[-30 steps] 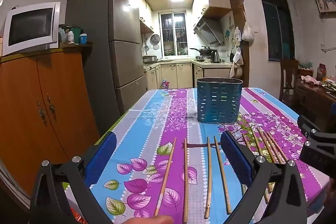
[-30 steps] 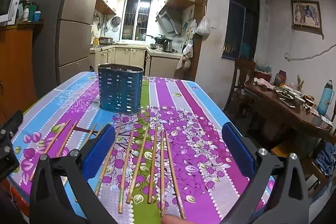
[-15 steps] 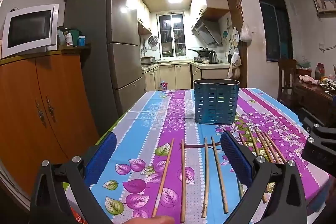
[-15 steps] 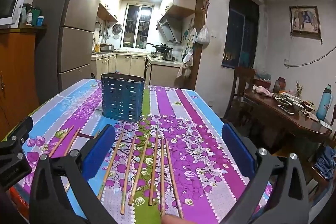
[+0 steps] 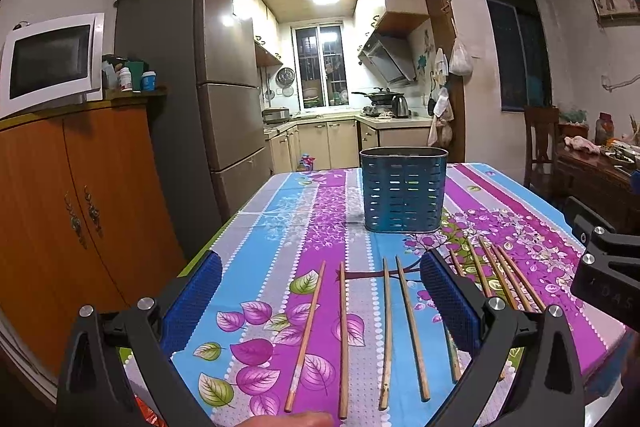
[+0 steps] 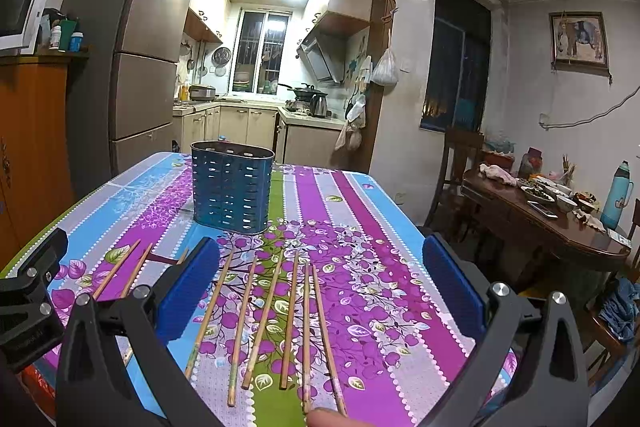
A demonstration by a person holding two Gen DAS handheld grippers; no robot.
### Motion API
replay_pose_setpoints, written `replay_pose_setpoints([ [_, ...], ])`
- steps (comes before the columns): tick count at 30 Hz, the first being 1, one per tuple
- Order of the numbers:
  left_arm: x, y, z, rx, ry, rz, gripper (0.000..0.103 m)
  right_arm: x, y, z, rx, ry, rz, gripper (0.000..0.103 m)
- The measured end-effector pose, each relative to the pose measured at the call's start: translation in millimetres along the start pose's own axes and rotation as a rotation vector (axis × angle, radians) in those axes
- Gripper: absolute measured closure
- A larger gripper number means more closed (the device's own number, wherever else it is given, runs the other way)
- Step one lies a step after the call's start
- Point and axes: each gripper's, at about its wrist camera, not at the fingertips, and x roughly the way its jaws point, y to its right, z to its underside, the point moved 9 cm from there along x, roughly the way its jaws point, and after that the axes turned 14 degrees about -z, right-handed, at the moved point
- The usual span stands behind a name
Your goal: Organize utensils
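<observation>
- The chopsticks (image 5: pixel 344 331) lay loose on the flowered tablecloth (image 5: pixel 280 227), roughly parallel, their lengths running away from me toward the far end of the table.
- In my left view I counted four of them in the span between the blue pads, in two loose pairs, with a further cluster (image 5: pixel 496 275) off to the right (partly hidden behind the right-hand finger).
- My right view showed six chopsticks (image 6: pixel 276 315) fanned side by side over the purple-and-green print, and a couple more (image 6: pixel 120 267) further left.
- The blue slotted utensil holder (image 5: pixel 403 190) stood upright beyond the chopsticks, well apart from their tips; I could not see its contents.
- My left gripper (image 5: pixel 320 311) was spread wide, holding nothing, hovering above the near edge of the table.
- My right gripper (image 6: pixel 320 299) was likewise wide apart and held nothing.
- Each gripper's black body showed at the edge of the other's view.
- Behind the table stood a fridge (image 5: pixel 224 87) and a lit kitchen (image 5: pixel 328 99).
</observation>
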Motion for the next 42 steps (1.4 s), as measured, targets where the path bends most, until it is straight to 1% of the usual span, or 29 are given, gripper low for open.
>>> replay_pose_setpoints([
  [18,1.7,11.0,5.0,0.041,-0.020,0.014,0.004,0.0,1.9,2.4,-0.002,-0.010,-0.001,0.005],
  [36,3.3,12.6,6.4,0.053,-0.021,0.013,0.004,3.0,-1.6,4.6,-0.015,-0.024,-0.007,0.005],
  [39,5.2,5.1,6.0,0.038,-0.023,0.017,0.004,3.9,1.5,4.6,-0.012,-0.025,0.001,0.005],
  [42,12.1,-14.6,12.0,0.005,-0.051,0.004,0.004,2.5,16.9,4.5,0.033,-0.024,0.012,0.005],
])
